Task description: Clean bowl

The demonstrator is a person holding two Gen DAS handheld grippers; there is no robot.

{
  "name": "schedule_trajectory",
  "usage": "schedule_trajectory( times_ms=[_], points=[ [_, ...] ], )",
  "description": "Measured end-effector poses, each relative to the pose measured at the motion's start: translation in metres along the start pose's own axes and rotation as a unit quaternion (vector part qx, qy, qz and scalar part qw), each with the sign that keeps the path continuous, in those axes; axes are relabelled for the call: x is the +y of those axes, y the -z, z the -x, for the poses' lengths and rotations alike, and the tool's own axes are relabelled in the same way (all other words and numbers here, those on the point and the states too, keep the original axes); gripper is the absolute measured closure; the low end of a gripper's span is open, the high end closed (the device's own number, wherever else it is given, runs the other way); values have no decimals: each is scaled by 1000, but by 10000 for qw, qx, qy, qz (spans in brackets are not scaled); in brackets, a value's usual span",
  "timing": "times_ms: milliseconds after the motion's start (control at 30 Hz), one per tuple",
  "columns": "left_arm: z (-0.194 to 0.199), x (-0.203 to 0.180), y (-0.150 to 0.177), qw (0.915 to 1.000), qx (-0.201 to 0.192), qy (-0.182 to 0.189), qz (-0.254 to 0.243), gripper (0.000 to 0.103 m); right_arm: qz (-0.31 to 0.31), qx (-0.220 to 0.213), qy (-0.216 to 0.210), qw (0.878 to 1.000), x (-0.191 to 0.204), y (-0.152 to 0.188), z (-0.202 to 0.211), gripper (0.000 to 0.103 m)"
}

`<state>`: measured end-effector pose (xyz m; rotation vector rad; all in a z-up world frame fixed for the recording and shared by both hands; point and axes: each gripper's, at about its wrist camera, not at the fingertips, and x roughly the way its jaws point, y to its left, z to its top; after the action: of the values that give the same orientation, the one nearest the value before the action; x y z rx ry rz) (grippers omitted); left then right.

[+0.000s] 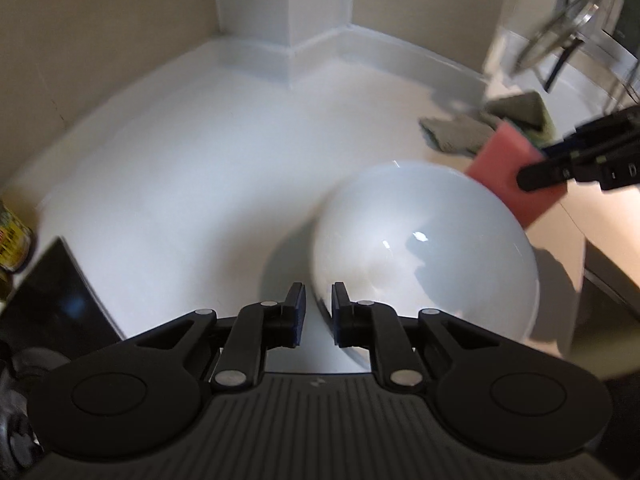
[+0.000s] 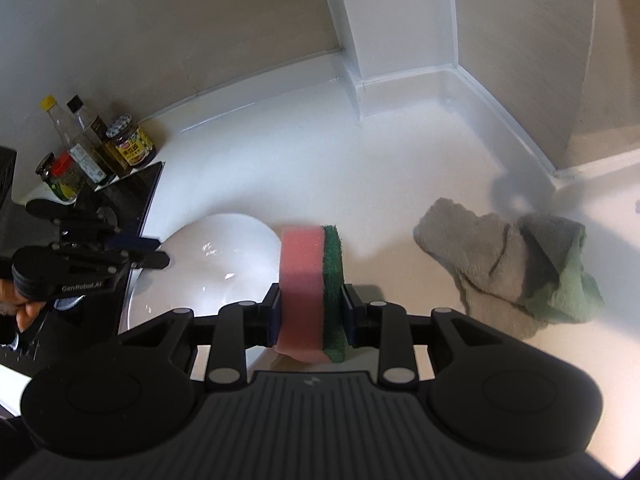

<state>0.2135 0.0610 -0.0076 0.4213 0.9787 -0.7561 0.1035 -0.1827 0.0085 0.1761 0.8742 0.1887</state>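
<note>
A white bowl (image 1: 424, 248) is tilted over the white counter, its rim pinched between the fingers of my left gripper (image 1: 319, 312), which is shut on it. It also shows in the right wrist view (image 2: 216, 264), with the left gripper (image 2: 156, 252) at its left edge. My right gripper (image 2: 311, 316) is shut on a pink sponge with a green scouring side (image 2: 310, 280), held upright just right of the bowl. In the left wrist view the sponge (image 1: 516, 176) sits at the bowl's far right rim, clamped by the right gripper (image 1: 536, 178).
A crumpled grey and green cloth (image 2: 516, 264) lies on the counter (image 2: 280, 160) to the right. Several sauce bottles and jars (image 2: 92, 148) stand at the back left beside a black cooktop (image 2: 132, 200). A wall column (image 2: 376, 40) juts into the back corner. A metal rack (image 1: 576, 20) stands at the far right.
</note>
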Motion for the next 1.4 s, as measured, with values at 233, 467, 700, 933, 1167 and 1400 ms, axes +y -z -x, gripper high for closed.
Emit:
schedule_trajectory(
  times_ms=[233,467,700,933,1167,1400],
  points=[
    [-19,-11,-31,9887,276,-64,-1473,90,-43,-3,26,10000,-3,-1,-3,77],
    [-11,-9,-39,9983,-92,-360,-449,88,-175,-147,114,9997,-5,-6,-9,77],
    [-4,-19,-2,9987,7,-511,-34,88,-46,-44,112,9999,0,-1,-4,77],
    [-12,-15,-19,9894,291,-103,-1417,86,-103,13,-31,9999,-8,-3,-3,77],
    [-15,-13,-36,9893,187,-82,-1446,85,-189,-150,51,9997,-10,-13,-12,77],
    [2,-13,-1,9974,-110,-420,573,85,-203,-178,42,9996,-8,-4,-7,77]
  ],
)
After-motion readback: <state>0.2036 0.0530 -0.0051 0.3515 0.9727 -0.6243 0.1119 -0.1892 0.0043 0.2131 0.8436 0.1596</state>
